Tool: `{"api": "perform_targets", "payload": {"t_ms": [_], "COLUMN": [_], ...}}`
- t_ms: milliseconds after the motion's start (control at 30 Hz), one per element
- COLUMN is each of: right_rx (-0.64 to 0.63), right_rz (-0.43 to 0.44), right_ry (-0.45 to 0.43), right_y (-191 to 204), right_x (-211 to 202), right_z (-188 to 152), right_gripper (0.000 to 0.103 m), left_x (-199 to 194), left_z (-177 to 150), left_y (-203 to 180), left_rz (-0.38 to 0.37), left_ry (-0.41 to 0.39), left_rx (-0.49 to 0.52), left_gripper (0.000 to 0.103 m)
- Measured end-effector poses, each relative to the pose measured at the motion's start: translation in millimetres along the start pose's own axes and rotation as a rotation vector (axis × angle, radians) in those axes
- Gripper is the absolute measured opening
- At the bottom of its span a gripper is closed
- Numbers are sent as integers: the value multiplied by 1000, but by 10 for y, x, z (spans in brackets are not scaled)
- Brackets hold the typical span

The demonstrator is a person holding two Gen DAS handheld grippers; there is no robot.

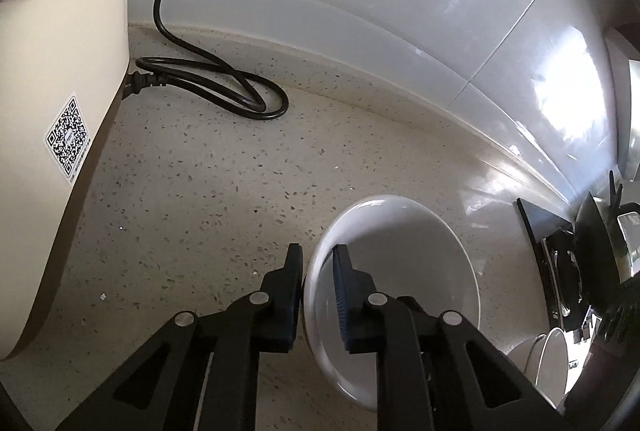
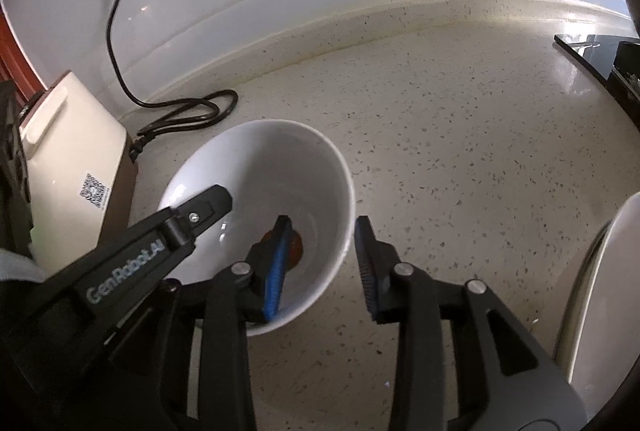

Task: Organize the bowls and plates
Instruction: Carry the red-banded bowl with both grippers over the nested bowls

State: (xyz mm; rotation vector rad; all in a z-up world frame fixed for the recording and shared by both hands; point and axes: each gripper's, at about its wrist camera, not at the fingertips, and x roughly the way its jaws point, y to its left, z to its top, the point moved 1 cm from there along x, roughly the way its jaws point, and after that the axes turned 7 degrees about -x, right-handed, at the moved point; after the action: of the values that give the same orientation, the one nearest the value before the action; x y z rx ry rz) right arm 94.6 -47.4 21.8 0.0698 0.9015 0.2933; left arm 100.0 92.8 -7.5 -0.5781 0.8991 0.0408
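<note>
Bowl (image 2: 260, 199) first: you have the white bowl pinched at its rim by your left tool (image 1: 318, 295), one finger outside the wall and one inside, jaws narrowed onto the ceramic. That rim grip probably lets you lift and carry it without touching the reddish smear (image 2: 298, 247) at its bottom. Whether the bowl rests on the counter (image 2: 460, 159) or hangs just above it, you cannot tell from either view.

Your right tool (image 2: 322, 263) straddles the bowl's near-right rim with its jaws standing wide, not gripping anything; it looks poised to steady or take over the bowl.

Speckled pale stone makes up the counter, backed by glossy white wall tiles (image 1: 360, 11). A cream appliance (image 1: 60, 71) stands at the left with its black cord (image 1: 224, 87) looped beside it. Another white dish (image 2: 600, 291) sits at your right edge, and a dark stove (image 1: 560, 255) lies beyond.
</note>
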Motion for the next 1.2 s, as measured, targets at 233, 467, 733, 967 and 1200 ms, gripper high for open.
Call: {"api": "perform_targets", "payload": {"t_ms": [233,467,733,967,1200], "right_rx": [22,27,41,72,126], "right_rz": [-38,-73,-133,-225,-260], "right_ry": [-101,-205,-285,-352,-355], "right_y": [-32,-18,-136,-335,-608], "right_x": [-221,-595,-995,-1376,-1604], "right_z": [12,55,-67,-316,-514], "right_gripper": [24,25,24,24,24], "left_x": [-77,-383,-663,-880,-958], "left_z": [22,13,-119,-420,-726], "left_y": [-28,-148,-409,-807,-1112], "left_rz": [-80,-191,-338,-446,-527], "left_ry": [-23,-105,-174,-233,-211], "left_rx": [-1,26,83,229,325], "left_gripper": [16,16,19,19,19]}}
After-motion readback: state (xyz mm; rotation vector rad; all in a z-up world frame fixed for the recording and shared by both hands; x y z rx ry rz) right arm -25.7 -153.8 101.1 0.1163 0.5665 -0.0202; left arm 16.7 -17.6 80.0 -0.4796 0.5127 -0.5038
